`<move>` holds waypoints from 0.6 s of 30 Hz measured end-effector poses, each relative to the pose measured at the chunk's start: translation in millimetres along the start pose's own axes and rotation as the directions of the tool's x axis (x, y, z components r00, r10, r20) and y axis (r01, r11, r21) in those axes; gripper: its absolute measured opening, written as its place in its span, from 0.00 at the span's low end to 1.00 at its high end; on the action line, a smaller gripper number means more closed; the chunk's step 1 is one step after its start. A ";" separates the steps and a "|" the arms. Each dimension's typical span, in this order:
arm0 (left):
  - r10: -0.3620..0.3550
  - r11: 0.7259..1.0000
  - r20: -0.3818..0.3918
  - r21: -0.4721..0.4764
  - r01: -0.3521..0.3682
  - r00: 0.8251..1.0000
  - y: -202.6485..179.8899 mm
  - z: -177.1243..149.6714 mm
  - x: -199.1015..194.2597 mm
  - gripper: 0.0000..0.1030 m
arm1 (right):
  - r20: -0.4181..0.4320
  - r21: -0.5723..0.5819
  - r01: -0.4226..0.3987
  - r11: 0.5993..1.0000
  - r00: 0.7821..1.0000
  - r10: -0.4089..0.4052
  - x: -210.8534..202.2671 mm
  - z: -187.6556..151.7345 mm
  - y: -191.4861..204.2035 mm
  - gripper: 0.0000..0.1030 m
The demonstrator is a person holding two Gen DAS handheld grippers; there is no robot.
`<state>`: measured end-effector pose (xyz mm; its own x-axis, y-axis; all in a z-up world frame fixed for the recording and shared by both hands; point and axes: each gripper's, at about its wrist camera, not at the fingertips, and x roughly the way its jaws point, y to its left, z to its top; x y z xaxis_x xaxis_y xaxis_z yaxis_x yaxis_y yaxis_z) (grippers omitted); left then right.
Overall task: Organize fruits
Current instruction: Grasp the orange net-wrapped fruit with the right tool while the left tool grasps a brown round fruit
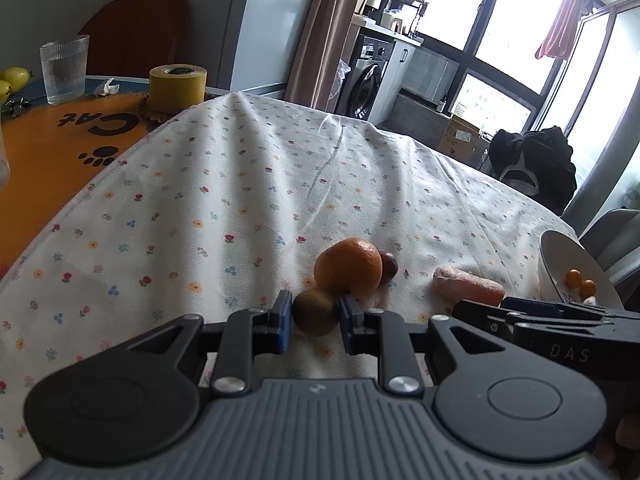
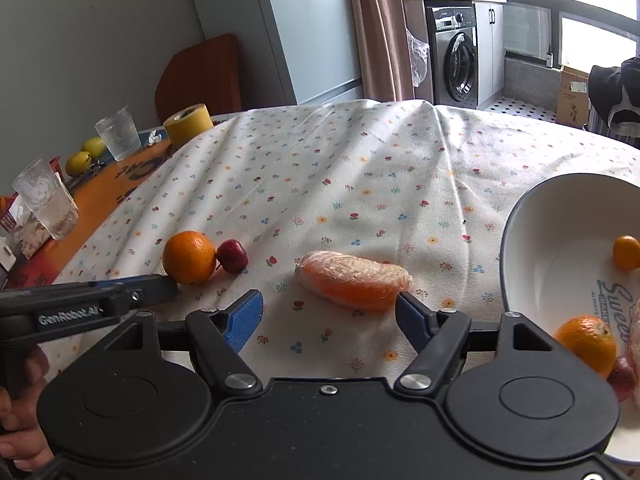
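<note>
1. Fruits are lying loose on the floral cloth (image 2: 360, 168) covering the counter: an orange (image 2: 189, 257), a small dark red fruit (image 2: 233, 256) touching it, a brownish-green round fruit (image 1: 315, 312), and a film-wrapped orange piece (image 2: 354, 285) near the white bowl (image 2: 560, 216).
2. The left gripper (image 1: 314, 322) is sitting with its blue pads on either side of the brownish-green fruit, jaws narrowed around it; whether they are actually pressing on it I cannot tell.
3. The right gripper (image 2: 328, 320) is hovering with its jaws spread wide and holding nothing, just short of the wrapped piece.
4. That round fruit looks light and firm, so I would take it across its widest part; it may roll or nudge the orange behind it.
5. The wrapped piece looks soft and its film slippery, so a gentle hold across the short middle seems best.
6. Counting: four pieces are waiting on the cloth. The bowl is holding an orange (image 2: 586, 344), a kumquat-like fruit (image 2: 626, 253) (the left view shows two), and a red fruit partly hidden at its edge.
7. Two yellow-green fruits (image 2: 86, 156) are sitting well apart on the far side, beside glasses.
</note>
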<state>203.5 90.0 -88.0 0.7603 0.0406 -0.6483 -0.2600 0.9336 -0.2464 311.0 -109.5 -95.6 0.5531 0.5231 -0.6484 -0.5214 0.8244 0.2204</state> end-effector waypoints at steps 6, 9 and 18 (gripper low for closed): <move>0.014 1.000 0.016 -0.025 -0.014 1.000 11.0 4.1 -3.9 0.22 | 0.000 -0.008 0.029 1.000 1.000 -0.029 8.4 3.1 4.3 0.71; 0.021 0.999 0.022 -0.036 -0.020 1.000 16.1 5.0 -6.6 0.23 | 0.000 -0.022 0.055 0.998 0.998 -0.055 12.2 4.9 7.1 0.71; 0.027 0.998 0.026 -0.052 -0.025 0.999 23.3 4.0 -9.7 0.23 | -0.006 -0.108 0.110 0.988 0.994 -0.112 23.0 7.5 19.8 0.80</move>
<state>192.4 112.8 -84.6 0.7684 0.0750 -0.6356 -0.3096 0.9127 -0.2667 318.3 -79.6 -100.7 0.6040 0.4266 -0.6732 -0.5246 0.8487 0.0673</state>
